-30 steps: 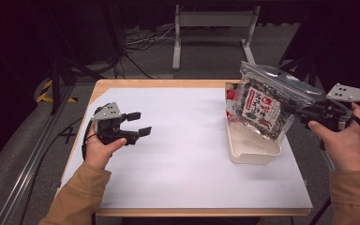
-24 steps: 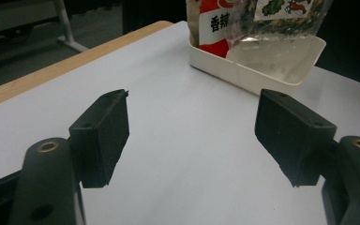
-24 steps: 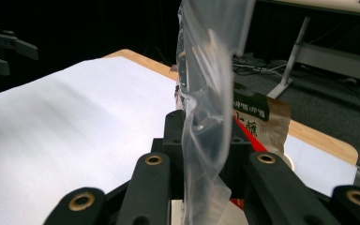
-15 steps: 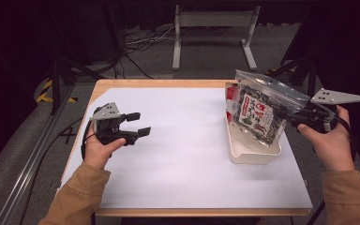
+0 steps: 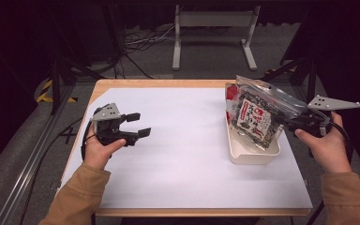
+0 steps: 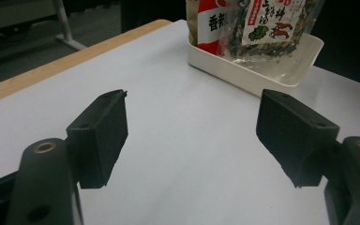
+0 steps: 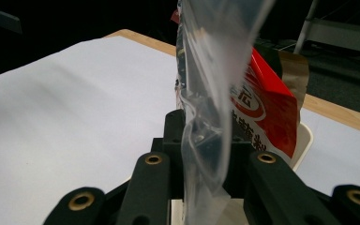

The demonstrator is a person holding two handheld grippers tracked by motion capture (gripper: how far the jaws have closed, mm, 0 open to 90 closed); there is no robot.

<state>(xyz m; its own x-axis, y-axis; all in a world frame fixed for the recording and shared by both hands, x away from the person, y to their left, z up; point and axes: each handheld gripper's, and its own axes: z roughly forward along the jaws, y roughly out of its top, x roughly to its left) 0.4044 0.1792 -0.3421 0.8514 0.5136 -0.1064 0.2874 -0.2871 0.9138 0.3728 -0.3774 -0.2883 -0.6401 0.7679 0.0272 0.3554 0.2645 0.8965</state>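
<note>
The white-covered wooden table (image 5: 187, 164) lies bare across its middle and left, giving wide passage there. Along its right edge the shallow cream plastic tray (image 5: 255, 157) blocks the way, with a clear printed snack bag (image 5: 258, 117) standing tilted in it and, apparently, a red packet (image 7: 267, 117) behind.

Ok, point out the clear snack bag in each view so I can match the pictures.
High view: the clear snack bag stands right of centre, its bottom in the white tray.
Left gripper view: it is at the top edge, right of centre, over the same tray.
Right gripper view: its clear edge runs up the middle between the jaws.
Shared landmark: the white tray.
</note>
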